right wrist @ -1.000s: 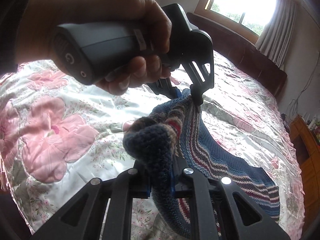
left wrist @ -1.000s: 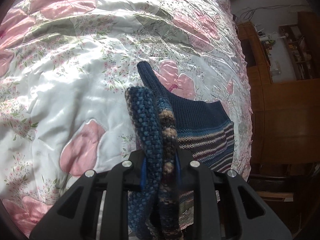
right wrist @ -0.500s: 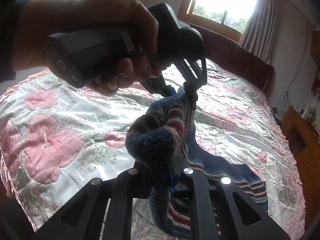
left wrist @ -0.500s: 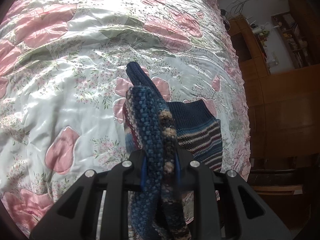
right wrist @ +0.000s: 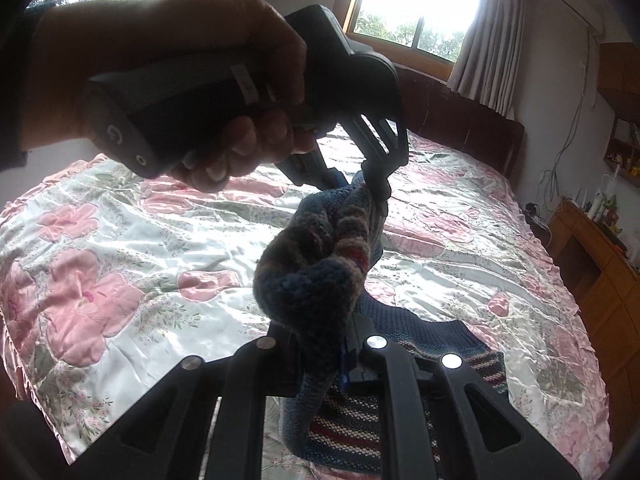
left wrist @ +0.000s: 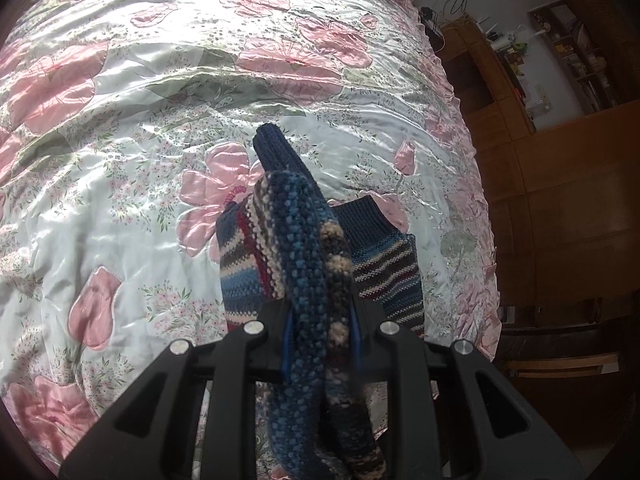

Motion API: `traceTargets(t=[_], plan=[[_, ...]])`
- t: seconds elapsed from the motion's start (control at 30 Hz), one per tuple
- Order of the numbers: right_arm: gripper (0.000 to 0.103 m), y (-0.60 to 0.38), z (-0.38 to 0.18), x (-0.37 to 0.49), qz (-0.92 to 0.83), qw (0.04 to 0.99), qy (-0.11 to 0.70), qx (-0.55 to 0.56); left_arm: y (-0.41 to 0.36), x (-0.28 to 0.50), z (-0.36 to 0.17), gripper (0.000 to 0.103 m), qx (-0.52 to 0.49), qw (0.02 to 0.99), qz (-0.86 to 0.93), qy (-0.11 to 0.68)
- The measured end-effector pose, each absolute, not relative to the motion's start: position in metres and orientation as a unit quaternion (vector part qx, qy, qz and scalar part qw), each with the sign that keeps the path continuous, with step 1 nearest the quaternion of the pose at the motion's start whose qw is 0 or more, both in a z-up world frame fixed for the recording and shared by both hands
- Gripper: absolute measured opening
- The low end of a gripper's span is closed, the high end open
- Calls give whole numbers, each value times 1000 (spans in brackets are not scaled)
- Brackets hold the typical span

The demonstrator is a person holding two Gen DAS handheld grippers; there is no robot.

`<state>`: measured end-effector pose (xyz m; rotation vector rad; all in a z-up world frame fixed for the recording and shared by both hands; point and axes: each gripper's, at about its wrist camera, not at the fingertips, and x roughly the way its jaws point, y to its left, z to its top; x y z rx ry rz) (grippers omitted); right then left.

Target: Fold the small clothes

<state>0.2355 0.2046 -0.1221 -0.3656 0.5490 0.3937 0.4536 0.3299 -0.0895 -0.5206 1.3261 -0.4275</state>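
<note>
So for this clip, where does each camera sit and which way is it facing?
Left wrist: on the left hand-held gripper, looking down its fingers at the striped knit garment and floral bedspread; no hand shows.
Right wrist: on the right hand-held gripper, facing the window across the bed; the person's hand shows.
Both share the garment, bedspread and left gripper.

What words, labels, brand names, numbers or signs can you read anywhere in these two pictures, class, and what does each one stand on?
No readable text in either view.
Left gripper's handle: a round power-style symbol on its end, no letters.
Same handle: a small white label, too blurred to read.
Shelf items in the left wrist view: too small to read.
Knitted sweater and floral bedspread: patterns only, no writing.
</note>
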Motion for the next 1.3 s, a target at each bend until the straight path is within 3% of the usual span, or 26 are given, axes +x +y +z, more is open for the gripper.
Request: traceTargets(t=[0.67, 1.3], plan=[[12, 149, -108, 235, 164, 938, 266, -149, 264, 454, -66, 20, -211, 741, -204, 604], [12, 83, -118, 248, 122, 945, 278, -121, 191, 470, -79, 20, -187, 736, -213, 615]])
